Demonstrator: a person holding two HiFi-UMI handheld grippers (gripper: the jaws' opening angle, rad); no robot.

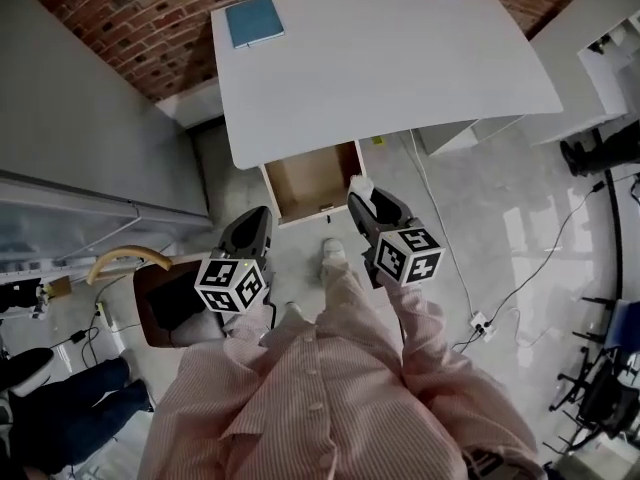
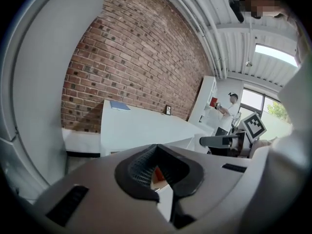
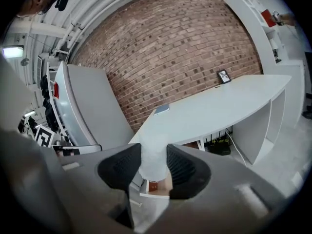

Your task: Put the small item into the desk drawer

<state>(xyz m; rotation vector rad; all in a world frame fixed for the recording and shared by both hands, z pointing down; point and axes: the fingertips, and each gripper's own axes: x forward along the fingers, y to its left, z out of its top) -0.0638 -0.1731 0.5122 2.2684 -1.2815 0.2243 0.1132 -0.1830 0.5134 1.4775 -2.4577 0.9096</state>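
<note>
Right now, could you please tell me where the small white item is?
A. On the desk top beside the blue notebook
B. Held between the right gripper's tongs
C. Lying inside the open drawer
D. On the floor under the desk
B: in the right gripper view, the small white item sits clamped between the tongs of the right gripper, not yet inside the open drawer.

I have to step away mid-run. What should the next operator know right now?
Left gripper: shut, empty.
Right gripper: shut on the small white item, held by the right side of the drawer.
Wood-lined drawer under the white desk: pulled open, item not in it.
Done: drawer open, item in grip.
Left: lower the item into the drawer and release.
</note>
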